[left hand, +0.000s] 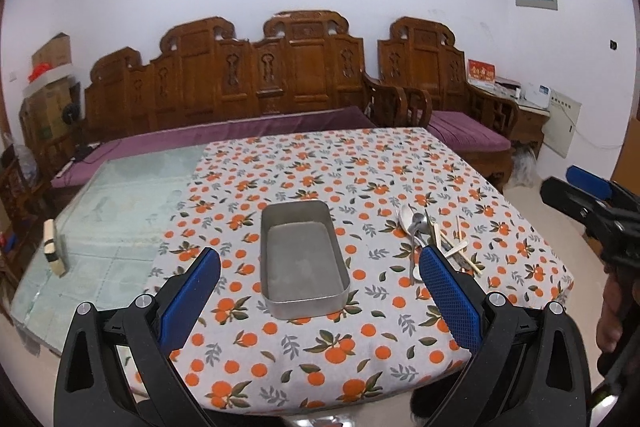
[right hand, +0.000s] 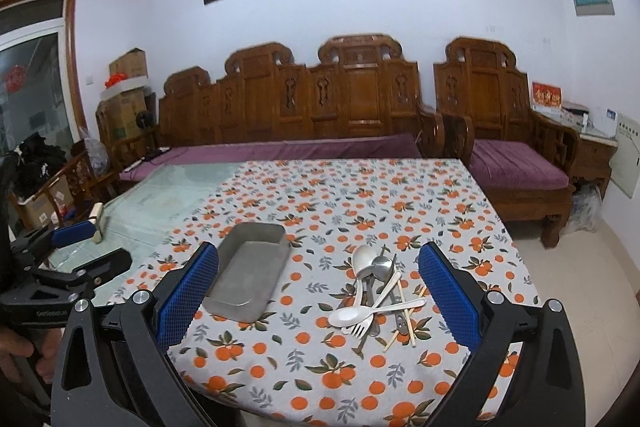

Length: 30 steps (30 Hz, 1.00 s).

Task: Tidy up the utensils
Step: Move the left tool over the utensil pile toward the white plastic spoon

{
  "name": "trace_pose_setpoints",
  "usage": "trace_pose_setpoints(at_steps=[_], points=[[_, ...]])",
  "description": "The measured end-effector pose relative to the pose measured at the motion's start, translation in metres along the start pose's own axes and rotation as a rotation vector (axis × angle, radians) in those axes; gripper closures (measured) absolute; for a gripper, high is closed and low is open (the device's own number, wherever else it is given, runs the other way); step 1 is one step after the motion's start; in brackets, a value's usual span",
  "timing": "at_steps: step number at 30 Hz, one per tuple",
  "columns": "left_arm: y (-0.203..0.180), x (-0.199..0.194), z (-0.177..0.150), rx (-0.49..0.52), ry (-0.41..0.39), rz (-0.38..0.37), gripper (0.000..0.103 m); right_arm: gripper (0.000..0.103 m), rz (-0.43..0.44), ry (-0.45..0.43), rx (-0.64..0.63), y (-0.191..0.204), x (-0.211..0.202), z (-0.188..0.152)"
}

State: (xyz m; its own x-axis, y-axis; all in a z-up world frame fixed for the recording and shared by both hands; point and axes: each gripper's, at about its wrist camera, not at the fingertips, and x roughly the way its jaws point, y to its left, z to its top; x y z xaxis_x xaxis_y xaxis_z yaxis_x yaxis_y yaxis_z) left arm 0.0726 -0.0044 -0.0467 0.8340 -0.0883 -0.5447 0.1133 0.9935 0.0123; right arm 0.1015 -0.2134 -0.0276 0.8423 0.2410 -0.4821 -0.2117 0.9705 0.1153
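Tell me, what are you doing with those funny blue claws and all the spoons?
A person holds a two-finger gripper in each hand above a table with an orange-patterned tablecloth. Both the left gripper and the right gripper are open and hold nothing. A pile of utensils, with spoons, a fork and chopsticks, lies loose on the cloth. Beside it sits an empty metal tray. Nothing has gone into the tray yet, so the tidying has not really begun.

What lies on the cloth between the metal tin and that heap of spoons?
Nothing: between the metal tin and the utensil pile only bare orange-print tablecloth shows, clearest in the right wrist view.
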Motion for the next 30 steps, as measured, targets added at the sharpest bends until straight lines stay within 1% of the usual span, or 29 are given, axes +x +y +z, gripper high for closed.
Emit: trace_pose_setpoints(at_steps=[4, 6, 9, 13, 20, 24, 26, 27, 28, 30], points=[[-0.001, 0.025, 0.003, -0.002, 0.026, -0.039, 0.007, 0.006, -0.030, 0.046, -0.008, -0.016, 0.031, 0.005], [-0.002, 0.042, 0.006, -0.003, 0.052, -0.052, 0.007, 0.007, -0.044, 0.067, -0.001, -0.025, 0.043, 0.007], [-0.001, 0.057, 0.008, -0.003, 0.077, -0.067, 0.007, 0.009, -0.048, 0.096, 0.014, -0.038, 0.059, 0.009], [-0.005, 0.087, 0.008, 0.012, 0.111, -0.106, 0.007, 0.013, -0.071, 0.139, -0.017, -0.051, 0.084, 0.004], [-0.029, 0.129, 0.000, 0.071, 0.169, -0.169, 0.007, 0.020, -0.109, 0.240, -0.029, -0.088, 0.117, -0.031], [-0.051, 0.153, -0.012, 0.112, 0.214, -0.214, 0.007, 0.021, -0.127, 0.279, 0.015, -0.111, 0.126, -0.053], [-0.063, 0.167, -0.017, 0.129, 0.250, -0.255, 0.009, 0.022, -0.125, 0.303, 0.031, -0.120, 0.132, -0.058], [-0.070, 0.174, -0.020, 0.138, 0.265, -0.275, 0.012, 0.022, -0.125, 0.314, 0.036, -0.124, 0.135, -0.060], [-0.074, 0.181, -0.022, 0.145, 0.280, -0.290, 0.013, 0.022, -0.125, 0.322, 0.042, -0.128, 0.139, -0.064], [-0.082, 0.191, -0.025, 0.152, 0.299, -0.310, 0.020, 0.022, -0.127, 0.338, 0.049, -0.132, 0.143, -0.068]])
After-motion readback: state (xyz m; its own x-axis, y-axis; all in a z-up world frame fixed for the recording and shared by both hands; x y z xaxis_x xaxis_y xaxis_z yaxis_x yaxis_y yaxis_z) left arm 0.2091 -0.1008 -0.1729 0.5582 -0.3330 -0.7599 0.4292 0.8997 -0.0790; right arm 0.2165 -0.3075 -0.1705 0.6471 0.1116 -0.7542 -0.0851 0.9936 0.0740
